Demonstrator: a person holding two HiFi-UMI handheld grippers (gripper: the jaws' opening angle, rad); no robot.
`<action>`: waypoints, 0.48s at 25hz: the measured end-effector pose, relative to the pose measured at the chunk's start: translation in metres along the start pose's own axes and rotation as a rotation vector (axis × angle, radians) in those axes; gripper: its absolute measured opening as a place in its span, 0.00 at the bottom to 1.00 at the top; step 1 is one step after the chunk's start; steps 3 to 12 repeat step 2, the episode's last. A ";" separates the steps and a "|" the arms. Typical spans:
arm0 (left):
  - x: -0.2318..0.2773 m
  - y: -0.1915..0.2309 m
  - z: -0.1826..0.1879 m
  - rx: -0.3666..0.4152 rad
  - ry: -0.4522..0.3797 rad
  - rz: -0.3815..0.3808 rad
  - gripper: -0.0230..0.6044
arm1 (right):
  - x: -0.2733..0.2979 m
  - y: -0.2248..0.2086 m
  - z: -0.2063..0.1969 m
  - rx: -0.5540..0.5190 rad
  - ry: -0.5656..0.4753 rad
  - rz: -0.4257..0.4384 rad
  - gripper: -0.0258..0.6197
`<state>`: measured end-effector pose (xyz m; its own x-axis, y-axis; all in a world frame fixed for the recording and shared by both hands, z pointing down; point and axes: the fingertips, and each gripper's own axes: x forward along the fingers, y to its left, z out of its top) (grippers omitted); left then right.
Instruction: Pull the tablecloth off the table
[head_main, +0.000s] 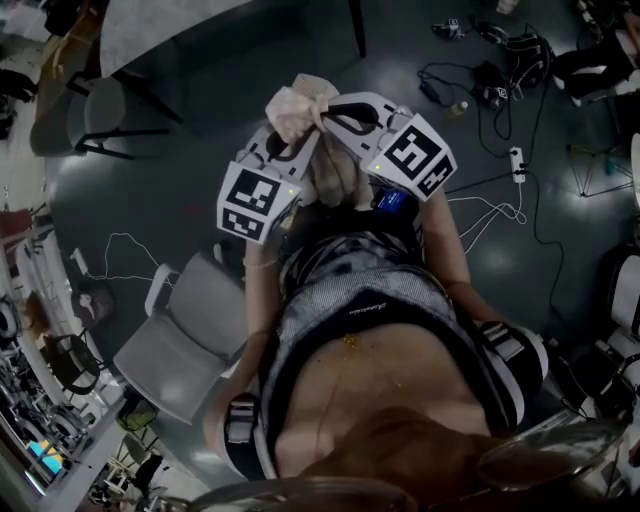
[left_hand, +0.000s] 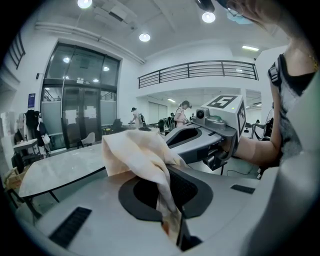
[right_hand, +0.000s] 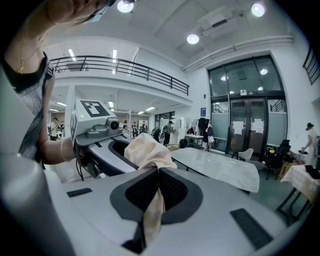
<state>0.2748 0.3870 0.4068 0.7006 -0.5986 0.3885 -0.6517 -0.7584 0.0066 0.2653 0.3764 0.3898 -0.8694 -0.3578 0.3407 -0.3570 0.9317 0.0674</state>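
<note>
Your L gripper & R gripper each pinch the crumpled cream tablecloth, soft folds bunched betw. meshed black pads. Smooth pale table sits beyond.

Seen from above, everything is dim and underexposed. The dark grey polished floor gives only a faint sheen, and the crumpled cream tablecloth is the one pale patch catching light. Both gripper views are bright, lit by round white ceiling lamps and pale light through the tall glass-fronted entrance. Straight lines bow towards black vignetted corners, and the nearest surfaces go soft.
</note>
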 end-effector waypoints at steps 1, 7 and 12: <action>0.000 0.000 0.000 0.000 0.000 -0.001 0.07 | 0.000 0.000 0.000 0.000 0.000 -0.001 0.14; 0.000 -0.001 0.000 0.000 0.001 -0.002 0.07 | -0.001 0.000 -0.001 0.001 0.001 -0.002 0.14; 0.000 -0.001 0.000 0.000 0.001 -0.002 0.07 | -0.001 0.000 -0.001 0.001 0.001 -0.002 0.14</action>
